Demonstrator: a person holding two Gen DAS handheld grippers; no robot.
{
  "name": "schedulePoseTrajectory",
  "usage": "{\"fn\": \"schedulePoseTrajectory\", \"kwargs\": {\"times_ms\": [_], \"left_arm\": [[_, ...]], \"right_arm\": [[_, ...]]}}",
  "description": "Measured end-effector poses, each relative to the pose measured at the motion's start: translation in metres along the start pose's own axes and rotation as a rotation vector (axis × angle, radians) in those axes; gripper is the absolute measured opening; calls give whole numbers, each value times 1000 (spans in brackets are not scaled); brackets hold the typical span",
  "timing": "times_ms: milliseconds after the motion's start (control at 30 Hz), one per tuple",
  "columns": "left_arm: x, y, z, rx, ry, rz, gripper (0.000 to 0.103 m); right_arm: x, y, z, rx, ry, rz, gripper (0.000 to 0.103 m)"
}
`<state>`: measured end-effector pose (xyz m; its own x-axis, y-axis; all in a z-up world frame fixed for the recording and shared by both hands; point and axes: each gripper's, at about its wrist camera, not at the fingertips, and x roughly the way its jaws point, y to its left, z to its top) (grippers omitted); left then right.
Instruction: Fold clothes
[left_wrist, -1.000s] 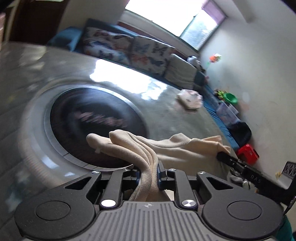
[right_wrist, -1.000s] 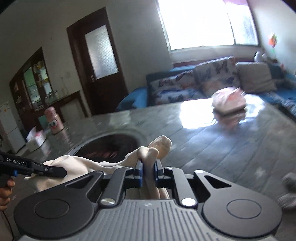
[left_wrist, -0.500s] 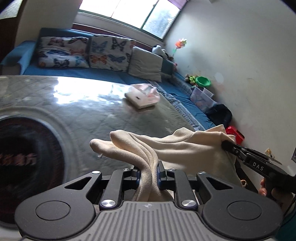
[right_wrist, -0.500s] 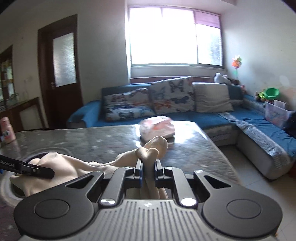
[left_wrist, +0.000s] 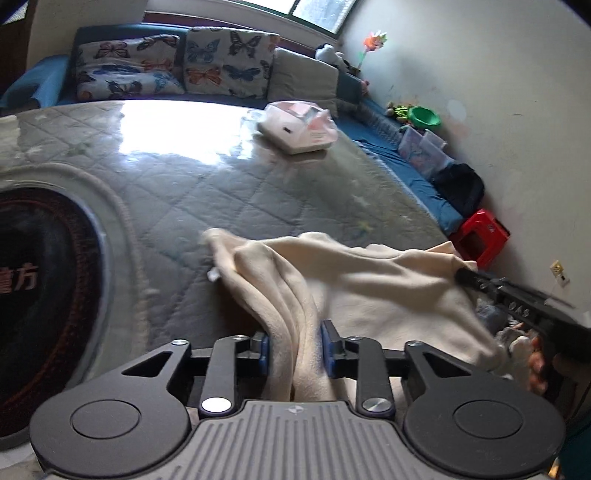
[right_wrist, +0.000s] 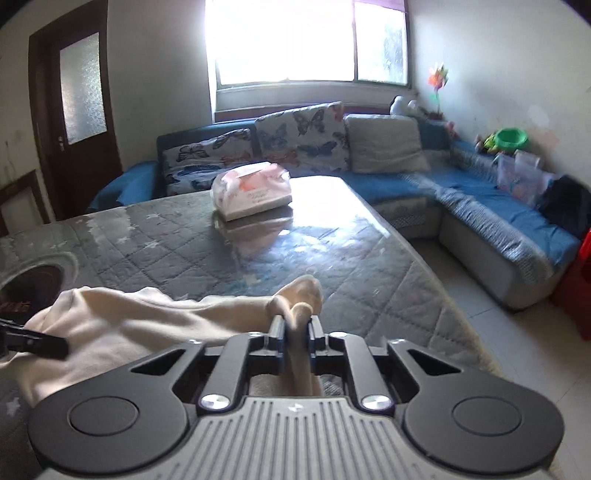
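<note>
A cream garment (left_wrist: 369, 288) hangs stretched between my two grippers over the grey quilted table (left_wrist: 221, 184). My left gripper (left_wrist: 294, 341) is shut on one bunched edge of it. My right gripper (right_wrist: 295, 332) is shut on the other bunched edge (right_wrist: 299, 295). In the left wrist view the right gripper's fingers (left_wrist: 480, 280) show at the right, clamped on the cloth. In the right wrist view the left gripper's fingers (right_wrist: 37, 341) show at the left on the garment (right_wrist: 129, 317).
A pink and white tissue pack (left_wrist: 299, 127) lies on the far side of the table (right_wrist: 332, 240). A dark round inset (left_wrist: 40, 295) is at the left. A blue sofa (right_wrist: 480, 206) with cushions wraps around behind. A red stool (left_wrist: 480, 236) stands on the floor.
Both grippers have swung right with the garment, away from the dark round inset toward the table's right side. The cloth stays gripped at both ends and sits lower over the table.
</note>
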<state>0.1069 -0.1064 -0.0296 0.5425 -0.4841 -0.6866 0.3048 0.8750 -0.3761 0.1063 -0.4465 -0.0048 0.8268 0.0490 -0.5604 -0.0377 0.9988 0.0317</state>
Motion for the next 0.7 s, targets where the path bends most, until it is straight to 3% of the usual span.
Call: {"fn": "schedulePoseTrajectory", "kwargs": {"times_ms": [100,200,267,333,500,600,700], "left_arm": [[-6,7,-2,-6,-8,34,45],[-10,2,-1,23,-26,58,45],[-13,-2,0,42,-39,73,45],[-14,-10,0,89,-55,98,45],[-9,-14,2,131,-53,107,45],[-2,-9,2,117,-38,109,45],[-2,-9,3,115,-41,108,47]], "right_arm": [[-5,12,6,-59,-37,-5,17],[-3,24,9,-80,-35,45,18],[9,35,7,-83,13,122,20],[20,45,4,-103,37,142,25],[44,57,3,-110,65,156,29],[53,57,2,-84,66,152,39],[50,56,3,-62,55,156,40]]}}
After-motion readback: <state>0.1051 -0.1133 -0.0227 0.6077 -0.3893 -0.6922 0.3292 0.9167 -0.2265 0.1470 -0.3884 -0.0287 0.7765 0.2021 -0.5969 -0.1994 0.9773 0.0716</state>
